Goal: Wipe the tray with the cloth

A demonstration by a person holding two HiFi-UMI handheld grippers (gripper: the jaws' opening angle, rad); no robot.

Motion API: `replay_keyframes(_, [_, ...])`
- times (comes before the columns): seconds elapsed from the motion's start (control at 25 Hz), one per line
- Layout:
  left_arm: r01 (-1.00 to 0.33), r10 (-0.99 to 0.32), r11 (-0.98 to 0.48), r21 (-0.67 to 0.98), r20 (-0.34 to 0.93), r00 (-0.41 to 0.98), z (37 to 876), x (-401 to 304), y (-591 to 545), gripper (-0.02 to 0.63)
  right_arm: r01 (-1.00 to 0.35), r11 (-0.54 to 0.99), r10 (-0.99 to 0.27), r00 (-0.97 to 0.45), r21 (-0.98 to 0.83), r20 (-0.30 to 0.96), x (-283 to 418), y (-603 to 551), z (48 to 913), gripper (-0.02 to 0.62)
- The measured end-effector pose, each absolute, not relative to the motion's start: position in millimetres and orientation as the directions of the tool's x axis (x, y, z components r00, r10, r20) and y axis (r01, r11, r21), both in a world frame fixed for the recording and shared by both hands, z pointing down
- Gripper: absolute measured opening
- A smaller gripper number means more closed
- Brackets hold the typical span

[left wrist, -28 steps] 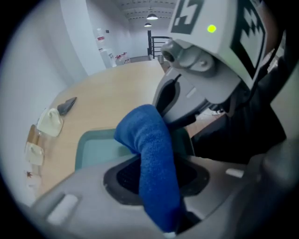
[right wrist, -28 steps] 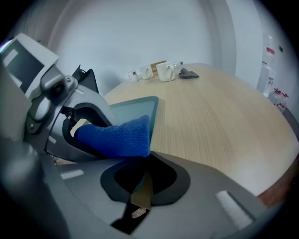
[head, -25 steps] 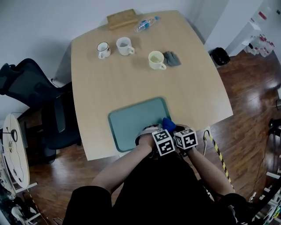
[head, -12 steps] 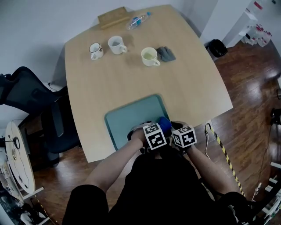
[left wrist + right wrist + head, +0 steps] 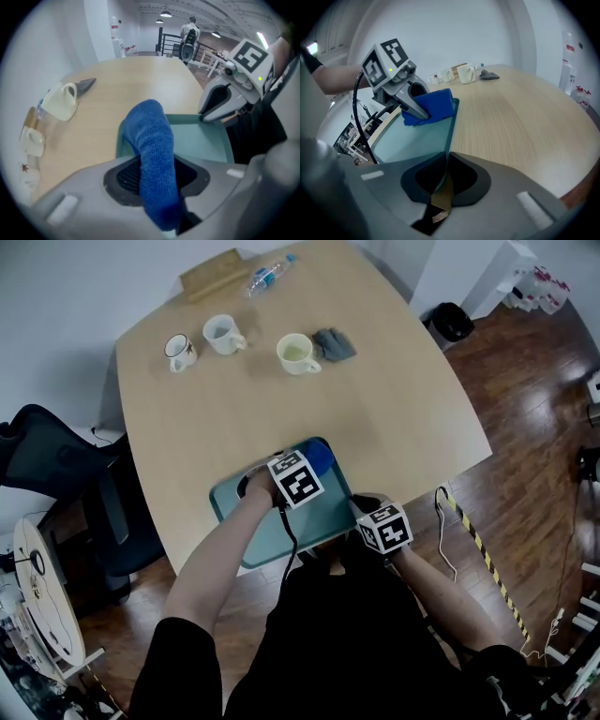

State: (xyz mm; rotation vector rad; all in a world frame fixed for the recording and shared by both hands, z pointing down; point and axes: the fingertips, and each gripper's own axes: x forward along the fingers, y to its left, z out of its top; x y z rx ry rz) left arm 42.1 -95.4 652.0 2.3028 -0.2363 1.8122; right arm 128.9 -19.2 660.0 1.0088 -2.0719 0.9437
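A teal tray [image 5: 246, 509] lies at the table's near edge. My left gripper [image 5: 314, 465] is over the tray's far right corner with a blue cloth [image 5: 320, 457] in it. In the left gripper view the cloth [image 5: 151, 140] stands up between the pads of the left gripper [image 5: 157, 176]. The jaws are opening slightly, but the pads still press on it. My right gripper [image 5: 358, 508] is shut on the tray's near right rim. In the right gripper view that rim [image 5: 451, 136] runs into the closed jaws of the right gripper [image 5: 443, 176], with the cloth [image 5: 431, 107] on the tray beyond.
At the table's far side stand three mugs [image 5: 176, 351], [image 5: 222, 334], [image 5: 297, 353], a dark grey rag [image 5: 335, 344], a plastic bottle [image 5: 267, 274] and a wooden block [image 5: 214, 273]. An office chair [image 5: 56, 465] stands left of the table. A cable [image 5: 450, 531] trails on the floor at right.
My left gripper has carried the blue cloth away from me, from beside the right gripper at the near edge to the tray's far right corner. The right gripper has kept its hold on the rim.
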Motion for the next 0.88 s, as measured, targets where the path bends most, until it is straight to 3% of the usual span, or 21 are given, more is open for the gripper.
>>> replay_keyframes(0.36, [-0.325, -0.079, -0.946, -0.002, 0.971, 0.225, 649.3, 30.8, -113.7, 0.147, -0.835, 0.446, -0.368, -0.498, -0.321, 0.785, 131.4, -19.0, 659.6, 0.029])
replay_keyframes(0.56, [-0.258, -0.067, -0.966, -0.005, 0.97, 0.234, 652.0, 46.2, -59.6, 0.147, -0.838, 0.443, -0.363, -0.494, -0.32, 0.79, 133.9, -17.6, 662.8, 0.029])
replay_keyframes(0.88, [-0.139, 0.058, -0.985, 0.103, 0.954, 0.295, 651.5, 70.2, 48.1, 0.147, -0.846, 0.438, -0.368, -0.477, -0.303, 0.798, 135.3, -20.3, 663.5, 0.029])
